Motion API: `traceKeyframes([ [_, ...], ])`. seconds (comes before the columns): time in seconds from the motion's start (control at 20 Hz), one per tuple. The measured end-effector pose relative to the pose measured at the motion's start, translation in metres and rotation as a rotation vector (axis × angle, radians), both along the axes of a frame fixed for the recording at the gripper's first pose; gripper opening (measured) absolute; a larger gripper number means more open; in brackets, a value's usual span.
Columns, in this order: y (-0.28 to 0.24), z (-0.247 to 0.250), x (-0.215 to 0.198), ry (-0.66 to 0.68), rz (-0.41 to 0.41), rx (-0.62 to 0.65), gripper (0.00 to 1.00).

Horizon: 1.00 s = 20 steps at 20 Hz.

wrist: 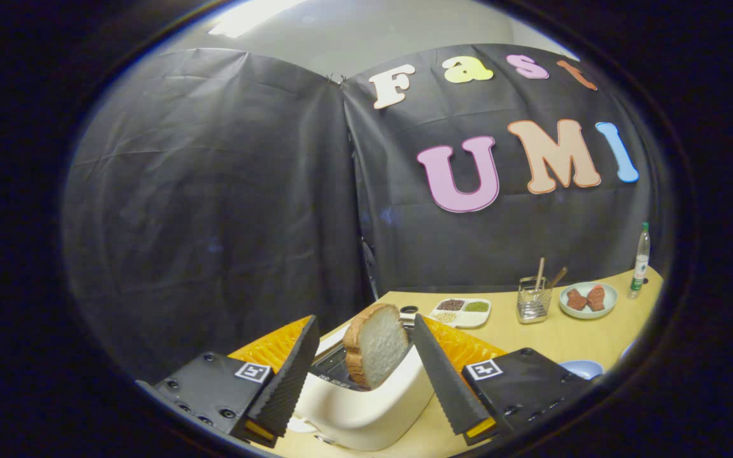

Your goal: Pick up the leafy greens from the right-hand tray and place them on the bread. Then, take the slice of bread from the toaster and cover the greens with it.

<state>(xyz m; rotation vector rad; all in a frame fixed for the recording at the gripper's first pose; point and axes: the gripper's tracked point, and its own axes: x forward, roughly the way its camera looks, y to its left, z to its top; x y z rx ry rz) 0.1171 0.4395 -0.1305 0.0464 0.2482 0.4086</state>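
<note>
A slice of bread (376, 345) stands upright in the slot of a white toaster (366, 407), its upper half sticking out. My gripper (364, 331) is open, with one finger on each side of the slice and a gap left between each finger and the bread. The fingers (290, 375) reach down over the toaster's top. The bread's lower part is hidden inside the slot.
An orange tray (468, 346) lies behind the toaster on the wooden table (551, 343). Beyond it are a white divided dish of seeds (462, 312), a wire holder with utensils (534, 300), a plate with two reddish pieces (587, 299), a bottle (640, 261) and a blue dish (581, 367).
</note>
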Motion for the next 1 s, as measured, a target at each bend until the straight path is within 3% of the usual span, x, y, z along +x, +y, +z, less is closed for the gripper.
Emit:
traceKeyframes([
  [0.2,0.005,-0.020,0.012,0.043,-0.018,-0.019,0.95],
  [0.75,0.003,-0.039,0.021,0.096,-0.035,-0.043,0.40],
  [0.8,-0.006,-0.038,0.023,0.085,-0.060,-0.054,0.40],
  [1.0,-0.007,-0.037,0.020,0.077,-0.073,-0.063,0.14],
])
